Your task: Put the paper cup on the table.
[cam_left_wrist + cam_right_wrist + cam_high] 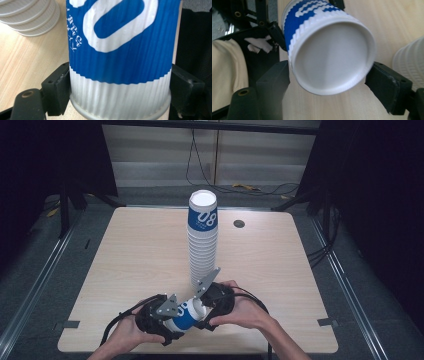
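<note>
My left gripper (167, 320) clamps one blue-and-white ribbed paper cup (186, 316). My right gripper's (207, 307) jaws flank its base; whether they grip, I cannot tell. One tall stack of matching cups (203, 240) stands on the light wooden table (135, 255).

My view: lab or recording studio. Black curtains (380, 195), bare table (145, 250), floor rails (37, 285), loose cables (200, 170).

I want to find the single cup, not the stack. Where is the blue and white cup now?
In the high view, the blue and white cup lies tilted at the near table edge, between the left claw and the right claw, just in front of the tall cup stack.
</note>
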### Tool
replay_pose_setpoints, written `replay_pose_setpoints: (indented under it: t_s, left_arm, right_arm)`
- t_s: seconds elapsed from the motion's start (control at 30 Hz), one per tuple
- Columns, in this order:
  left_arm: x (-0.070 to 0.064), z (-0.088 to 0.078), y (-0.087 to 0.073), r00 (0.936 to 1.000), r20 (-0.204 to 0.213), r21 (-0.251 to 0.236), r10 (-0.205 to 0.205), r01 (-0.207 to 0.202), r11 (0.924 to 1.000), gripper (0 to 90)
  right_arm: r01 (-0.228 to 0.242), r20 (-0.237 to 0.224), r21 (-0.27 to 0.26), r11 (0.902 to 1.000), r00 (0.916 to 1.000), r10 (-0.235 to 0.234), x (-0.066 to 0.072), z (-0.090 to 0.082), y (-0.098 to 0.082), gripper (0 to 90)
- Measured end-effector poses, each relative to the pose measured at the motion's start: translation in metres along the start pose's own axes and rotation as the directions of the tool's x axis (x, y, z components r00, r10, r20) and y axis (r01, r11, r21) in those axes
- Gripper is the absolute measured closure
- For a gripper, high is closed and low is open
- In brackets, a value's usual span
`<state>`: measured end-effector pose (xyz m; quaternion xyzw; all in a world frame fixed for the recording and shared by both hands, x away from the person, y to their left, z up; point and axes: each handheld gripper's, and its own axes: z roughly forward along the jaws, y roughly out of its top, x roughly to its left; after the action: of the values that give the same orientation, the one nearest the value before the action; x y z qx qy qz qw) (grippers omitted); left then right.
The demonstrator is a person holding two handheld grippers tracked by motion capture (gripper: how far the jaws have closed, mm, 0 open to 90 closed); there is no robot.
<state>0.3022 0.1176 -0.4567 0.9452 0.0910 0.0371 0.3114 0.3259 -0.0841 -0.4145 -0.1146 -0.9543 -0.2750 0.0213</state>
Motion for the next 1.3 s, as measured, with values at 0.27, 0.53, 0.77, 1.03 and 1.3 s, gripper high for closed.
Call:
replay_pose_setpoints:
  t_s: [0.27, 0.53, 0.77, 1.03, 1.3]
  left_arm:
    - [-0.002, 0.001, 0.001, 1.0, 0.008, 0.008, 0.005, -0.005, 1.0, 17.5]
    - [-0.005, 0.004, 0.001, 0.9995, 0.02, 0.016, 0.026, -0.027, 0.9995, 17.5]
    - [-0.006, 0.006, -0.001, 0.9994, 0.01, 0.007, 0.032, -0.032, 0.9995, 17.2]
    - [-0.002, 0.004, -0.005, 0.9998, 0.018, -0.054, 0.006, -0.005, 0.9985, 15.4]
    - [0.003, 0.003, -0.009, 0.9981, 0.042, -0.099, -0.045, 0.049, 0.9938, 15.2]
  right_arm:
    - [-0.001, -0.053, 0.026, 0.9997, 0.9986, 0.002, -0.003, 0.005, 0.008, 18.2]
    - [0.035, -0.114, 0.04, 0.9986, 0.9931, -0.03, 0.0, 0.011, 0.013, 23.7]
    - [0.037, -0.115, 0.043, 0.9984, 0.9929, -0.031, -0.002, 0.011, 0.012, 27.1]
    - [0.039, -0.113, 0.024, 0.9989, 0.9929, -0.037, -0.003, 0.008, 0.011, 27.6]
    - [0.028, -0.118, 0.023, 0.9993, 0.9926, -0.026, -0.006, 0.009, 0.011, 27.6]
